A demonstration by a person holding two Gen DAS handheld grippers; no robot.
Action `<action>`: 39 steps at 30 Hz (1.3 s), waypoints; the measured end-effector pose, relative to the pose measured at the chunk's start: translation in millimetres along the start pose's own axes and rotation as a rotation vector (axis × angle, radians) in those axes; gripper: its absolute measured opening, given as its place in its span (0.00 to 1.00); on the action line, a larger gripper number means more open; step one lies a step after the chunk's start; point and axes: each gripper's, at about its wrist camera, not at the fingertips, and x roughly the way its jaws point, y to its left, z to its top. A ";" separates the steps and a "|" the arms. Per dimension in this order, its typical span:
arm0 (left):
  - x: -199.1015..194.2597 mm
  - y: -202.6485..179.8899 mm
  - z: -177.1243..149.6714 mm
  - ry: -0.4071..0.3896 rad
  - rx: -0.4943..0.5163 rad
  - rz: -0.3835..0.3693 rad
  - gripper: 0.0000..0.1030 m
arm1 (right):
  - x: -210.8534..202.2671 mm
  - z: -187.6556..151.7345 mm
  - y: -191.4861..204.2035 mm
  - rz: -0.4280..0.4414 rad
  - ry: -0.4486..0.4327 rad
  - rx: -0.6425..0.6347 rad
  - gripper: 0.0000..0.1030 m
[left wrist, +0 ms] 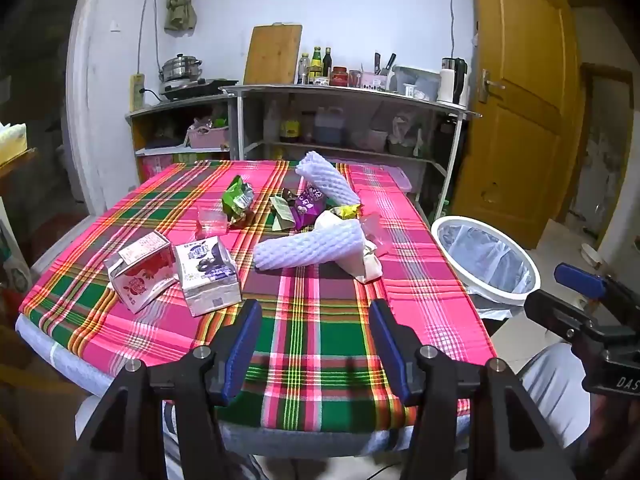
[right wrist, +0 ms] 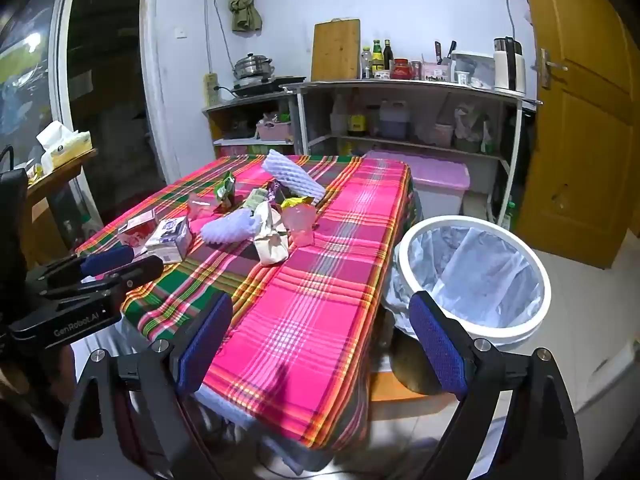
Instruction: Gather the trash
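Observation:
Trash lies on the plaid tablecloth [left wrist: 320, 320]: a red carton [left wrist: 140, 276], a purple-and-white carton [left wrist: 208, 276], two white foam nets [left wrist: 312, 248] [left wrist: 328, 180], a green wrapper [left wrist: 238, 198], a purple wrapper [left wrist: 306, 206] and a crumpled paper bag [left wrist: 368, 266]. The white bin [right wrist: 476, 276] with a clear liner stands on the floor right of the table. My left gripper [left wrist: 314, 348] is open and empty over the table's near edge. My right gripper [right wrist: 324, 344] is open and empty above the table's near right corner, beside the bin.
A pink clear plastic cup [right wrist: 302, 226] lies by the paper bag. Kitchen shelves [left wrist: 340, 92] with bottles, pot and kettle stand behind the table. A pink-lidded storage box [right wrist: 436, 176] sits at the far right. A wooden door [left wrist: 520, 92] is right.

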 end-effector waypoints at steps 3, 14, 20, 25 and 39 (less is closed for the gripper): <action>1.7 2.5 -2.0 0.000 0.001 0.004 0.54 | 0.5 0.5 -1.0 0.008 0.005 0.013 0.88; -0.3 1.9 -0.8 -0.017 -0.003 0.020 0.54 | 2.1 1.1 -2.4 0.011 0.008 0.017 0.88; -2.3 1.0 0.0 -0.020 0.007 0.020 0.54 | -0.7 0.2 0.0 0.010 0.005 0.017 0.88; -2.1 0.8 -0.9 -0.021 0.009 0.020 0.54 | 1.4 -1.9 -0.8 0.009 0.004 0.016 0.88; -1.8 0.2 -1.8 -0.019 0.010 0.021 0.54 | -4.2 0.6 -0.7 0.011 0.010 0.017 0.88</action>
